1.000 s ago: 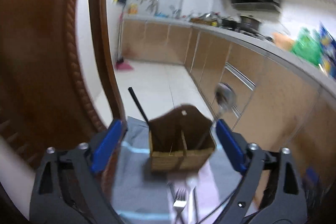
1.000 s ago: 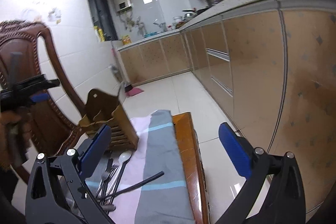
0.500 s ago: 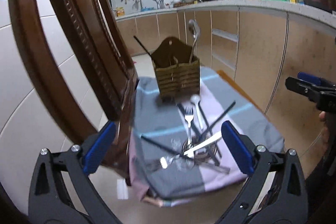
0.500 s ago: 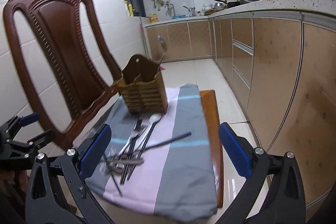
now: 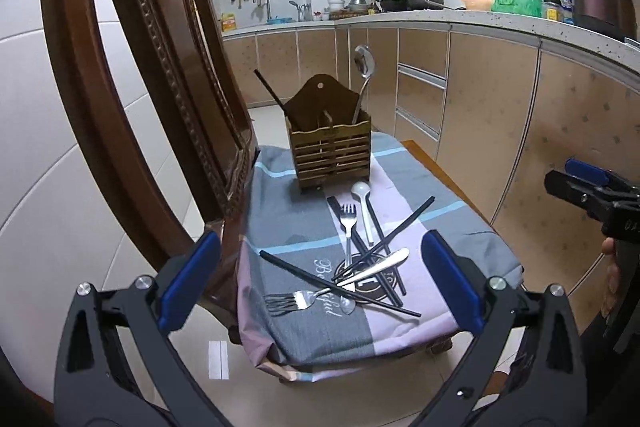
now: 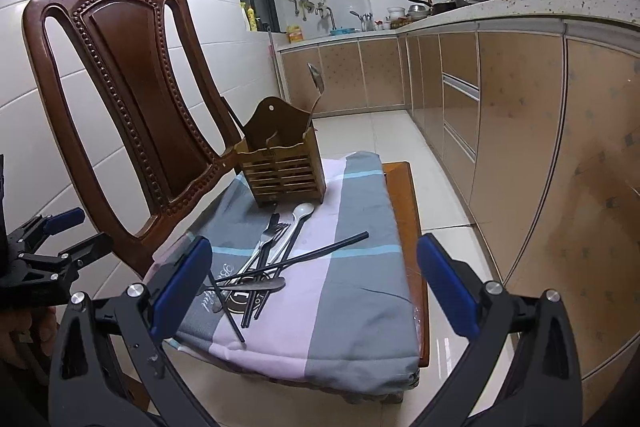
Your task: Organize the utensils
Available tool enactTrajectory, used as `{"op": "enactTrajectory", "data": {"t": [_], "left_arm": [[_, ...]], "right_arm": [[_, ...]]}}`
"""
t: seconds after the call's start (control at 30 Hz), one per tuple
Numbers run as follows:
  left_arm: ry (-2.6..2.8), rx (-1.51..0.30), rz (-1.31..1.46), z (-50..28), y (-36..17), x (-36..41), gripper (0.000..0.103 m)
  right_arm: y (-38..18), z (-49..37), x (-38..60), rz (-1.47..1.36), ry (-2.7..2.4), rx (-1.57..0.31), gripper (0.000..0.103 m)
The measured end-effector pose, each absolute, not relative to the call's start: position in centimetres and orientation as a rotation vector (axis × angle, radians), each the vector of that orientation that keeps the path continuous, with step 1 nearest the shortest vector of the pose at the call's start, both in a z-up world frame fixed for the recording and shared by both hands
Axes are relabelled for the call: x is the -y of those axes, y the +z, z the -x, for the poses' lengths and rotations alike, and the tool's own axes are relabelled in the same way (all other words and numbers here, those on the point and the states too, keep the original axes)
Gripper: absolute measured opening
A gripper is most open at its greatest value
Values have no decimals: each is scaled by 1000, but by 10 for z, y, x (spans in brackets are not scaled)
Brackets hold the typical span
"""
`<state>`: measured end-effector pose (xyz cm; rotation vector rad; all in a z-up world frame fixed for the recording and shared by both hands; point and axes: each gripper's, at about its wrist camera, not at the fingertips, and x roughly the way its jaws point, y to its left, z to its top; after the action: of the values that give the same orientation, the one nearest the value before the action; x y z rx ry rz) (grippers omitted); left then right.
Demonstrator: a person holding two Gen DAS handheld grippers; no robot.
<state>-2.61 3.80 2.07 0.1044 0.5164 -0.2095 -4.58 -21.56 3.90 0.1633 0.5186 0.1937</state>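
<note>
A wooden utensil holder [image 5: 331, 155] stands at the back of a cloth-covered chair seat [image 5: 440, 211]; it also shows in the right wrist view [image 6: 282, 167]. A metal spoon [image 5: 363, 67] and a black chopstick [image 5: 272, 91] stand in it. In front lies a pile of forks [image 5: 347, 223], a white spoon [image 5: 362, 203], a knife [image 5: 380, 263] and black chopsticks [image 5: 404, 223], seen too in the right wrist view [image 6: 272, 255]. My left gripper [image 5: 320, 283] is open and empty, held back over the seat's near edge. My right gripper [image 6: 316, 283] is open and empty, off the seat's right front.
The carved wooden chair back [image 6: 120, 75] rises left of the holder. Kitchen cabinets [image 6: 520, 131] and a cluttered counter [image 5: 500, 23] run along the right. Tiled floor [image 6: 384, 131] lies beyond. The right gripper shows at the left wrist view's right edge [image 5: 592, 195].
Both grippers have pulled back from the holder, so the whole seat and utensil pile now show. Both stayed open and empty.
</note>
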Motion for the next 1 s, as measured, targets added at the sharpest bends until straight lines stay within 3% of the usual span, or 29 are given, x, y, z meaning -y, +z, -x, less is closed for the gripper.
{"op": "enactTrajectory", "data": {"t": [0.33,0.53,0.57,0.7,0.83,1.0], "left_arm": [[-215,-503,-80,25,24,-42,99],[-213,-439,-21,23,34,-54,95],[-217,-433,-13,22,35,-57,93],[-206,-452,-4,10,29,-62,93],[-197,-470,12,1,23,-72,93],[-196,-492,15,-5,17,-80,93]], "right_arm": [[31,40,214,-170,204,-529,99],[-11,9,200,-294,291,-653,99],[-23,0,197,-326,310,-685,98],[-75,-38,186,-519,390,-867,75],[-115,-62,184,-662,369,-951,61],[-121,-82,175,-728,410,-948,50]]}}
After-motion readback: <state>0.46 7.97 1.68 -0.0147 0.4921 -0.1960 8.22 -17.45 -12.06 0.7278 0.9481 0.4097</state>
